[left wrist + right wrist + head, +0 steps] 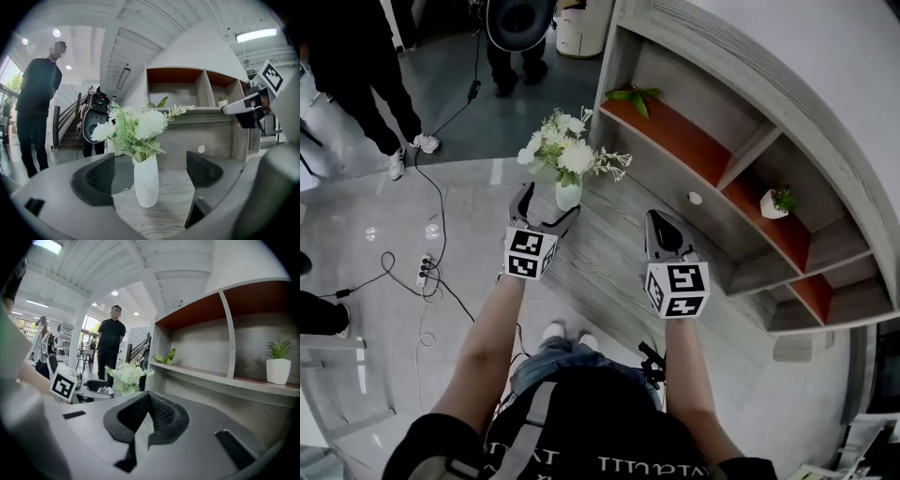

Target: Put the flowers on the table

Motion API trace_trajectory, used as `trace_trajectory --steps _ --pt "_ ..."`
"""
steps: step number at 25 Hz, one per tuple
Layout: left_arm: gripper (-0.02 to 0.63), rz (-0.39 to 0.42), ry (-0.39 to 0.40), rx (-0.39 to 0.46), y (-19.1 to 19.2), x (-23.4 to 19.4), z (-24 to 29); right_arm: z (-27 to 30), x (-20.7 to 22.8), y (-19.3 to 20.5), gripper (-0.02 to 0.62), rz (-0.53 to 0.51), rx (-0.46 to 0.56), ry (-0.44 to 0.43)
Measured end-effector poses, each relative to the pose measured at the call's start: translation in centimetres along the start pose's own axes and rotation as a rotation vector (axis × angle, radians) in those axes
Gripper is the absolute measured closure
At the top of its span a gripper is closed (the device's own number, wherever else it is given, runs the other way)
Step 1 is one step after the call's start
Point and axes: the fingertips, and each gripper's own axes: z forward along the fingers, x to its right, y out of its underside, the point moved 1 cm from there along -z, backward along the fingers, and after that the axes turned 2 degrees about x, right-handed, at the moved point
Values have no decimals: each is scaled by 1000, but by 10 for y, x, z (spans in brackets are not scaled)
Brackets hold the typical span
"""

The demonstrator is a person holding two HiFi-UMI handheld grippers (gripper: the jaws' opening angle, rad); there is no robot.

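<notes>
Shelving point(712, 159) beside flowers point(564, 155), holding potted plant point(773, 203); power strip point(423, 270) on floor point(356, 202)

The head view looks steeply down from high above the flowers point(565, 155). The left gripper point(547, 206) view faces them level, at close range. The right gripper point(662, 223) view stands farther from them, facing along the shelf unit point(722, 178). All three views share the flowers and the shelf unit.
</notes>
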Motion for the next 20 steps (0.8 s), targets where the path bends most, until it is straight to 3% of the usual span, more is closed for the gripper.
trace_trajectory --steps 20 --pt "143 68 -83 104 -71 -9 -36 -5 12 -43 581 -46 100 -1"
